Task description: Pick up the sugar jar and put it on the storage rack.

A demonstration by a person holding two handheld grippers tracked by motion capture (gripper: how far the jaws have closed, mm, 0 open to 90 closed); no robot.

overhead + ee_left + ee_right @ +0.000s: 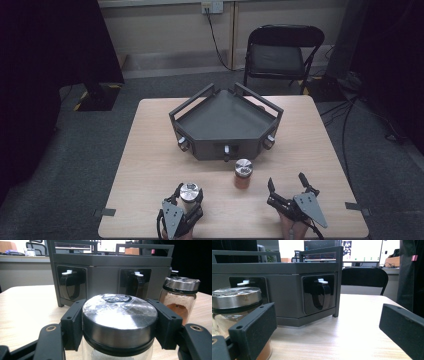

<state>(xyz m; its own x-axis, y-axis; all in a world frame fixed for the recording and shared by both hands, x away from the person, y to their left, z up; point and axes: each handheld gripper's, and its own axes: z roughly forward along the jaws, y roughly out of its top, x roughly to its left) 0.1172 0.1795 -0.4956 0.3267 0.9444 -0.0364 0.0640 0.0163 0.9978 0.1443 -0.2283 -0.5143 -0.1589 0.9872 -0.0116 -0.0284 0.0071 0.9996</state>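
Glass under a steel lid, the left jar (190, 193) at lower centre is clenched by the left tongs (188, 196); right tongs (288, 188) are released.

Left gripper view: pads (73, 323) are pressed just below the lid (120, 315); rigid, breakable, slippery.

Right gripper view: the spice jar (235, 312) is seen lower left, ungripped.

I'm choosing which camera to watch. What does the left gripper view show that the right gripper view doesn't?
Left gripper view alone: the left gripper shut on the silver-lidded jar, pads against its lid.
Right gripper view alone: the right gripper with jaws open and nothing between them, and a black chair behind the table.
Both: the orange spice jar and the dark grey rack.
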